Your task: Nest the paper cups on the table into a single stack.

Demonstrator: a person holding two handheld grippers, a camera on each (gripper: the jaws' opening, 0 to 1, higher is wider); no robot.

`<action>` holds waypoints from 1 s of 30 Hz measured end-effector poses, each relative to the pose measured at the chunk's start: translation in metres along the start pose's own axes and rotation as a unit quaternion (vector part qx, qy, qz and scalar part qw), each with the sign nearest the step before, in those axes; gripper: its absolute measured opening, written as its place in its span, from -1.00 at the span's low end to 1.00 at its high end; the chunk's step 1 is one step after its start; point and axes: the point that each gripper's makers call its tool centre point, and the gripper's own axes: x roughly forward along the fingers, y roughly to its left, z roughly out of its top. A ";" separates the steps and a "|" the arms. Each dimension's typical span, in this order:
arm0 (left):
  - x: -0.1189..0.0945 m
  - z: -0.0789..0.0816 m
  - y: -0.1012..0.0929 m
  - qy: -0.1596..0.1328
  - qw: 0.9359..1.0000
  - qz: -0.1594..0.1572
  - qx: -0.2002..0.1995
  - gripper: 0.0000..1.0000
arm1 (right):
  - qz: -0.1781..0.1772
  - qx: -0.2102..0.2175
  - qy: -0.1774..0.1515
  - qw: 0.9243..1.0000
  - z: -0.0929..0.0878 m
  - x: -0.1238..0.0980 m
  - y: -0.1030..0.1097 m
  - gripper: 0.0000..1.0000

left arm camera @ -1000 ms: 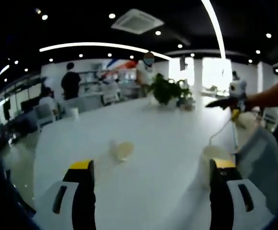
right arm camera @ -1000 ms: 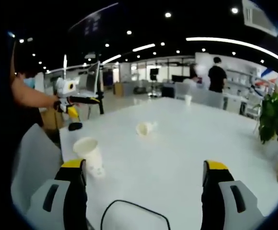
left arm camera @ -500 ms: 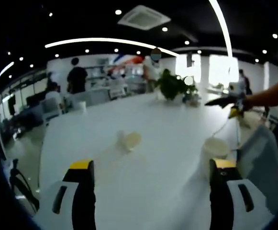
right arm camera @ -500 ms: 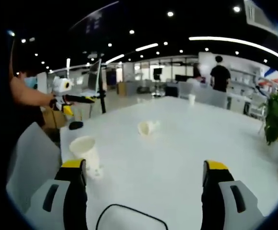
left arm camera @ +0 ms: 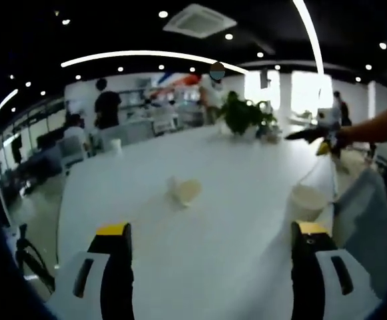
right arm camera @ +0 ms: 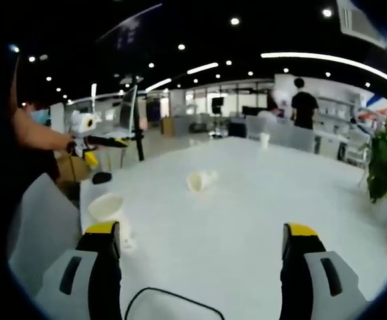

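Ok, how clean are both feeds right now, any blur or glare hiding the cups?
Left gripper view: soft, bright windows wash out the far side, tipped cup and upright cup pale but distinguishable. Right gripper view: slightly sharper, white table low-contrast, both cups readable.

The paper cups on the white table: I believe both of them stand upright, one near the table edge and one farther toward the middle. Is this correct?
Not quite. Only the cup near the edge stands upright. The cup toward the middle lies on its side on the white table, as the right gripper view shows. The left gripper view shows the same.
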 end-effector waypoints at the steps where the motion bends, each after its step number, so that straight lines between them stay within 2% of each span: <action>1: 0.002 0.000 0.001 0.002 1.000 -0.001 0.000 0.95 | -0.002 0.003 -0.001 1.000 0.000 -0.001 0.000 1.00; 4: 0.009 0.006 0.000 -0.001 1.000 -0.011 0.011 0.94 | 0.002 0.003 0.000 1.000 0.000 -0.003 0.001 1.00; 7: 0.018 0.002 0.004 0.009 1.000 -0.016 0.011 0.93 | 0.003 -0.005 0.011 1.000 -0.007 -0.004 0.002 1.00; 9: 0.024 0.003 0.002 0.013 1.000 -0.023 0.015 0.93 | -0.004 0.002 0.005 1.000 -0.004 -0.006 -0.002 1.00; 14: 0.041 -0.003 0.011 0.044 0.995 -0.055 0.065 0.90 | -0.006 0.005 0.004 1.000 -0.003 -0.004 0.002 1.00; 17: 0.053 -0.005 0.019 0.058 0.994 -0.070 0.064 0.86 | -0.005 0.007 0.005 1.000 -0.004 -0.003 0.004 1.00; 22: 0.066 -0.004 0.030 0.066 0.992 -0.078 0.069 0.88 | -0.004 0.009 0.005 1.000 -0.006 0.000 0.007 1.00; 30: 0.087 0.003 0.034 0.062 0.993 -0.077 0.061 0.91 | -0.006 0.010 0.004 1.000 -0.004 -0.001 0.005 1.00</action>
